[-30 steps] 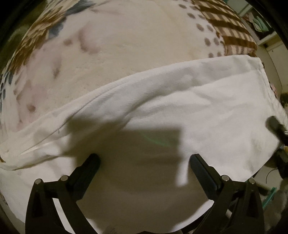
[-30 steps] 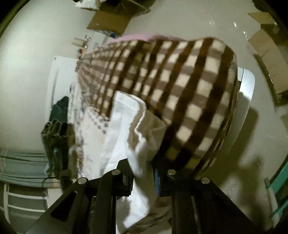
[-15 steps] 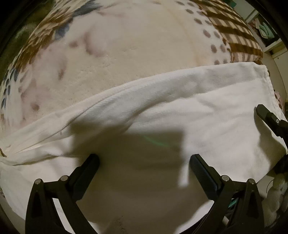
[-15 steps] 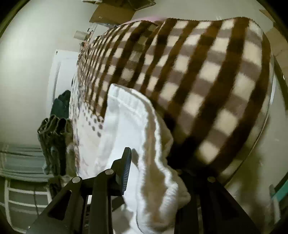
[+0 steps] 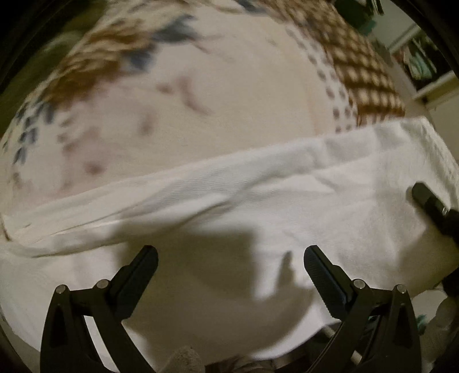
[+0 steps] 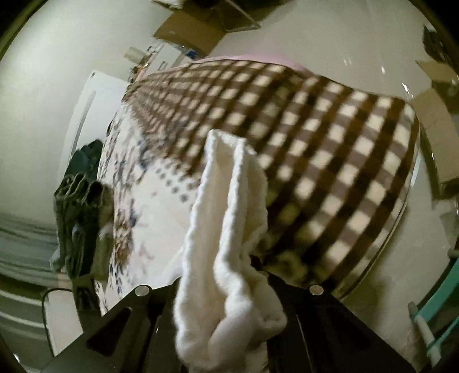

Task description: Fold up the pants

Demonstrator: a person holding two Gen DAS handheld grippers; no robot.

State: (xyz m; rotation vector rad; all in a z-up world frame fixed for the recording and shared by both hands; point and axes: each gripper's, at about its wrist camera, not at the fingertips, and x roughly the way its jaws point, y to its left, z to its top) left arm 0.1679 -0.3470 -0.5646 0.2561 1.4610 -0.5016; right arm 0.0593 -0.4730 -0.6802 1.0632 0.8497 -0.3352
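My left tongs (image 5: pixel 231 261) hang wide open above the white pants (image 5: pixel 258 218), gripping nothing; the cloth spreads ahead of and beneath them on the patterned blanket (image 5: pixel 200 100). My right tongs (image 6: pixel 229 292) are clamped on a bunched pants edge (image 6: pixel 226 244)

I am looking over a checked blanket (image 6: pixel 330 160) covering the bed; cardboard boxes (image 6: pixel 198 25) are sitting on the pale floor (image 6: pixel 330 37) beyond its far edge.
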